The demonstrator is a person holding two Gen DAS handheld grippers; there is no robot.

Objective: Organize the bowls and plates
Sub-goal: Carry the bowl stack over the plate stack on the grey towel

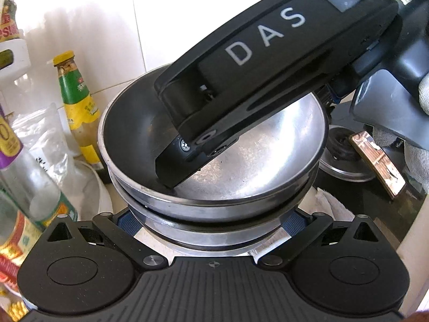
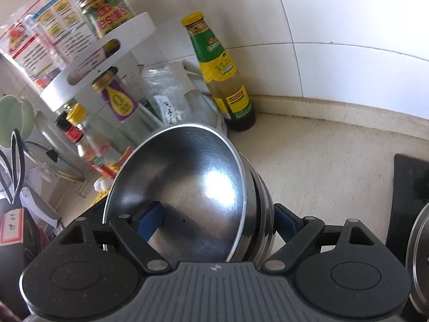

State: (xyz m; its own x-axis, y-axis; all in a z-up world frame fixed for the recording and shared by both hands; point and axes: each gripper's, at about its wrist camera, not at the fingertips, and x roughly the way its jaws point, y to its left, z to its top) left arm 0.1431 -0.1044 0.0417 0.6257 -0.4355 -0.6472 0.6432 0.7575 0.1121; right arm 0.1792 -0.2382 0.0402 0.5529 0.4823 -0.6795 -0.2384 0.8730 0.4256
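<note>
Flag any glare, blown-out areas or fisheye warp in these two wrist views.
Left wrist: tiled wall blown out to white at upper left; hard sheen on the top steel bowl; bottles bend at the edge. Right wrist: bright hotspot inside the top steel bowl; wall evenly lit, tile seams curve with fisheye; sauce bottle sharp.

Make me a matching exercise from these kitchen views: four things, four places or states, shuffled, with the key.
1. right gripper
2. top steel bowl
3. sauce bottle
4. left gripper

A. stands by the tiled wall
B. one finger inside the bowl, one outside
C. nested in another bowl
D. fingers either side of the lower bowl

Pairs: 1-B, 2-C, 3-A, 4-D
</note>
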